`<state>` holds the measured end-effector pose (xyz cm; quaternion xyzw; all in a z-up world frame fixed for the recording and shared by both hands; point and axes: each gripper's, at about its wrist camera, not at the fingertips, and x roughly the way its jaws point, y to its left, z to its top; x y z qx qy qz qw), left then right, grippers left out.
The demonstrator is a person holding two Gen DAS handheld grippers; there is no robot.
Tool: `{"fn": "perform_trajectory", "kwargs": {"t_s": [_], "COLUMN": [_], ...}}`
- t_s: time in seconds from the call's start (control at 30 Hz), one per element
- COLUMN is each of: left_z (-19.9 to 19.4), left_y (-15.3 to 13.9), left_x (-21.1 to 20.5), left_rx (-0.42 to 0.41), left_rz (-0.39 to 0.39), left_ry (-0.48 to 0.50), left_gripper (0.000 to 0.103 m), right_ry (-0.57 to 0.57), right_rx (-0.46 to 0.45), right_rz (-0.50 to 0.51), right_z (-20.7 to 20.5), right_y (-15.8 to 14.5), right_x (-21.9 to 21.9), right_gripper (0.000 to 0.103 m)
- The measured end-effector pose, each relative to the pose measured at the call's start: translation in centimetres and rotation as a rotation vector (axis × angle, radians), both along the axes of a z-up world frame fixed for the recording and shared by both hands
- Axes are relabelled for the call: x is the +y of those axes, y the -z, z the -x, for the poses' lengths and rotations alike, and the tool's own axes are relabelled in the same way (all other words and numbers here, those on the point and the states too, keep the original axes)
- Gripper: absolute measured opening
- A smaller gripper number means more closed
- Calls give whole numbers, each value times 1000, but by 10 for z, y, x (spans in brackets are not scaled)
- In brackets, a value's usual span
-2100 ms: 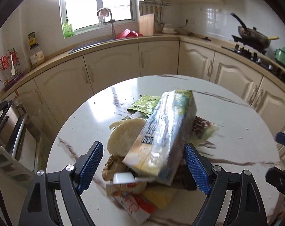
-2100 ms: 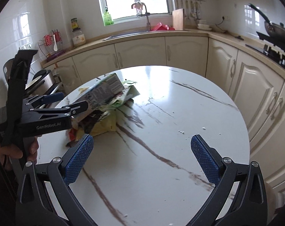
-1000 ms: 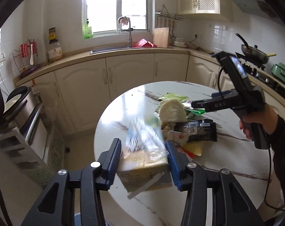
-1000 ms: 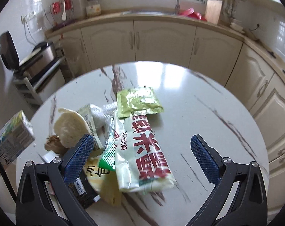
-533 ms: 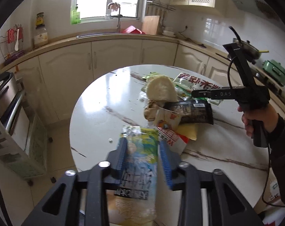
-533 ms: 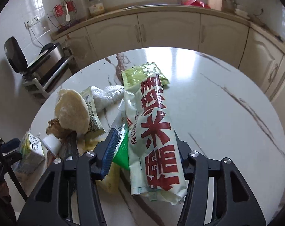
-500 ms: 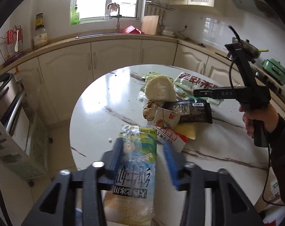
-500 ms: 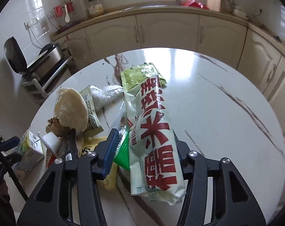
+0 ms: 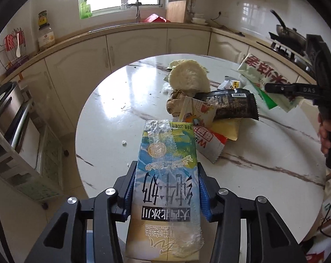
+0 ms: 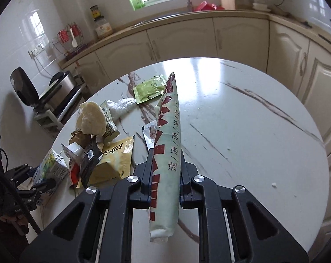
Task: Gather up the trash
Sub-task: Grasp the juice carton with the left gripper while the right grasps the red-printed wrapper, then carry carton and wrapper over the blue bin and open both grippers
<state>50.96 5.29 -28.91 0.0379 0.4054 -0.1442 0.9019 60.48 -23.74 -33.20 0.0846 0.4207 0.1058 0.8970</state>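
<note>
Two catches: milk carton (image 9: 165,188) between left fingers (image 9: 130,191), wrapper (image 10: 166,160) between right.

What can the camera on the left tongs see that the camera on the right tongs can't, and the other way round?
Only the left view shows a frying pan on the stove and the printed front of the milk carton between the closing left tongs. Only the right view shows a green sachet and a black kettle. Both show the marble table, the bread roll, and the red-lettered bag in the closing right tongs.
</note>
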Motion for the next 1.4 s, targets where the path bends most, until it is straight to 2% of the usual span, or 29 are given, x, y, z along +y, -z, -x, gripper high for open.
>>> {"fn": "perform_trajectory", "kwargs": {"t_s": [0.17,0.3,0.47,0.6,0.77,0.8,0.97,1.17,1.3,1.4], "left_z": [13,32,63,96,139,144,171,169,155,140], "left_y": [-18,-36,-44,-31,5,11,63,113,140,149], "left_x": [-2,9,51,105,184,195,265,305,312,318], "left_rx": [-36,-75,-105,-86,-36,-30,64,161,202,232], "left_rz": [77,131,157,156,130,124,133,168,186,178], "left_ry": [11,-3,-66,-161,-319,-320,-453,-549,-566,-576], "left_gripper": [43,43,44,44,44,44,44,44,45,47], "right_ry": [13,-53,-183,-319,-427,-450,-525,-542,-535,-527], "right_rx": [-57,-73,-90,-80,-34,-22,36,124,207,251], "right_rz": [-53,-93,-161,-190,-215,-218,-177,-76,-42,-23], "right_z": [21,37,55,68,75,74,71,61,51,46], "right_y": [-26,-44,-56,-52,-25,-16,32,99,142,168], "right_x": [2,29,104,190,294,317,398,459,476,481], "right_gripper": [16,16,16,16,16,16,16,16,16,16]}}
